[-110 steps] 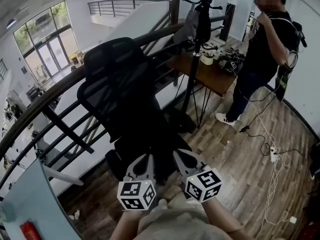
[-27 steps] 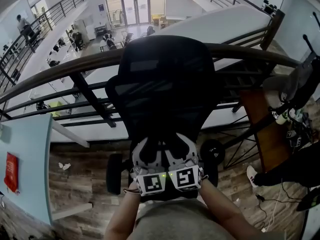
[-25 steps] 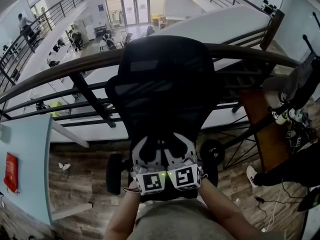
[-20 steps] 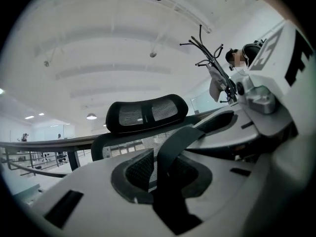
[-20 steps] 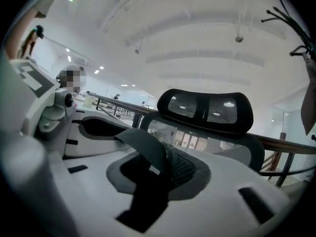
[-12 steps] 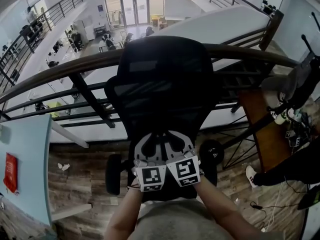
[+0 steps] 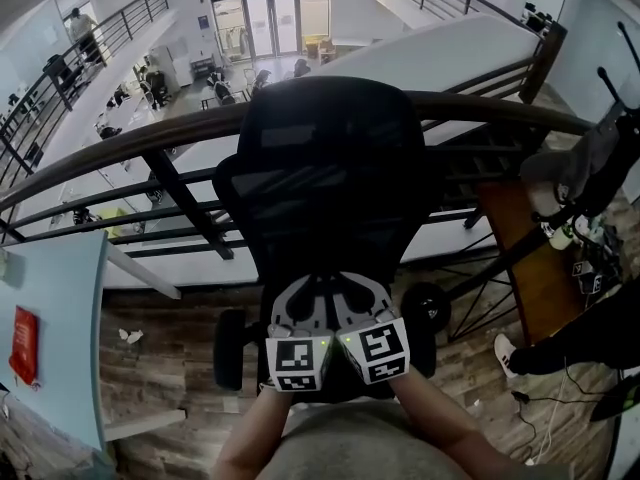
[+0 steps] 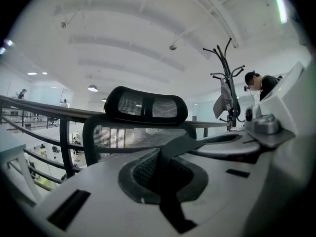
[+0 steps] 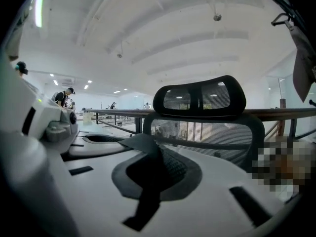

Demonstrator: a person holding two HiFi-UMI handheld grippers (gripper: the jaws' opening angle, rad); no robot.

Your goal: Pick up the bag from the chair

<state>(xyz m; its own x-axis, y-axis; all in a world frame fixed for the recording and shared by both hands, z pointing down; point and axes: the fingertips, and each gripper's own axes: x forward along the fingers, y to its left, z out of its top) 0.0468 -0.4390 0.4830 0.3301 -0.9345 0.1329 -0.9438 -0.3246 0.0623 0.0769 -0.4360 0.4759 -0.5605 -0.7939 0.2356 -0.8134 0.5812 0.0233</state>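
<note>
Black office chair (image 7: 330,168) backs onto railing (image 7: 150,140); coat rack (image 8: 226,83) and wooden surface (image 7: 525,268) at right. Left claw (image 8: 160,174) and right claw (image 9: 150,174) both just closed, pinching bag strap (image 8: 180,144) over seat. Marker cubes rolled outward since a second ago.

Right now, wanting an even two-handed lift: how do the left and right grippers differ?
In the head view the left gripper shows its marker cube nearly square, the right gripper a more tilted one. The dark strap leaves the left gripper toward the right, the right gripper toward the left. Shared: both have just closed on that strap, side by side before the chair.
</note>
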